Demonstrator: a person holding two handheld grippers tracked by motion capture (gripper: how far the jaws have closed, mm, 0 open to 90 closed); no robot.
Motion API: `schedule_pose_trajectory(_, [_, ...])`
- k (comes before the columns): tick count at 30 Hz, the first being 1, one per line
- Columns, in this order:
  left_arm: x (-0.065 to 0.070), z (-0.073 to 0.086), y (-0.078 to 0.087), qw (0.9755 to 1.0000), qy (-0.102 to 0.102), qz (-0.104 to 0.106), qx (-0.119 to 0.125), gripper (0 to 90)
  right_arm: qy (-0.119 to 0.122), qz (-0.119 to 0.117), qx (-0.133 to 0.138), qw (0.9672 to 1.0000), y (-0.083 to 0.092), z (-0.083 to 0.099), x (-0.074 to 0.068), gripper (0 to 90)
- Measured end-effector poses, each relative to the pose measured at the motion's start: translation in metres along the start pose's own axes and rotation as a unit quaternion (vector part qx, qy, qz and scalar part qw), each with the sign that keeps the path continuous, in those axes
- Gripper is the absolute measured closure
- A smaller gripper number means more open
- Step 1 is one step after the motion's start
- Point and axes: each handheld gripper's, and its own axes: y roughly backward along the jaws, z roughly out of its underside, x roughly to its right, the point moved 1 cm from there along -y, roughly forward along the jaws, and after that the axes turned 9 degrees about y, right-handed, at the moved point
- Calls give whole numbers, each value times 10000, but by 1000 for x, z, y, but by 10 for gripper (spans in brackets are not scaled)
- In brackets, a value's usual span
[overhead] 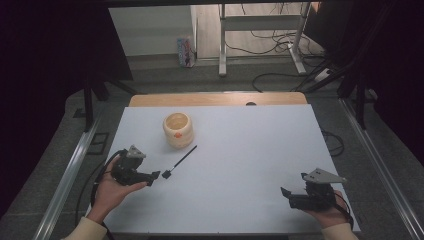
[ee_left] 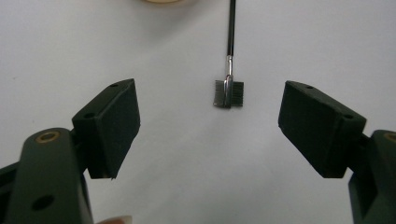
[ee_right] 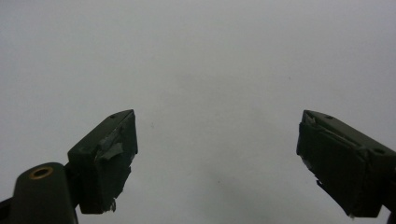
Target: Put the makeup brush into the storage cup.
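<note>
Brush point(overhead: 180, 161): high view, I see a thin black-handled brush with a small comb-and-bristle head lying flat on the white bench point(overhead: 240, 165), its head nearest my left tongs point(overhead: 156, 175), its handle slanting up toward the cream pot point(overhead: 178, 129).
Left tongs, high view: they sit just beside the brush head, not touching it; I judge the head is my target.
Right tongs point(overhead: 284, 192), high view: parked well apart at the right of the bench, nothing near them.
Brush point(ee_left: 228, 92), left gripper view: the head lies ahead of the jaws and between their lines, handle running straight away.
Left tongs point(ee_left: 208, 125), left gripper view: released, jaws spread wide, nothing between the pads.
Risk, left: the brush is thin and flat on the bench; if I close too high, the pads may meet over it and miss.
Risk, left: if I come in too low or off-centre, one pad could shove the head sideways and spin the brush out of line.
Risk, pot: a pushed handle could knock the cream pot.
Right tongs point(ee_right: 217, 165), right gripper view: released, jaws wide over bare bench; worn tape on the pads could weaken a grip.
</note>
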Motion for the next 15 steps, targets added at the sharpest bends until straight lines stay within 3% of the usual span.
schedule_pose_trajectory(15, [-1, -17, -22, 9996, -32, 16, -294, 220, -13, 1, -29, 10000, 0, 1, 0, 127])
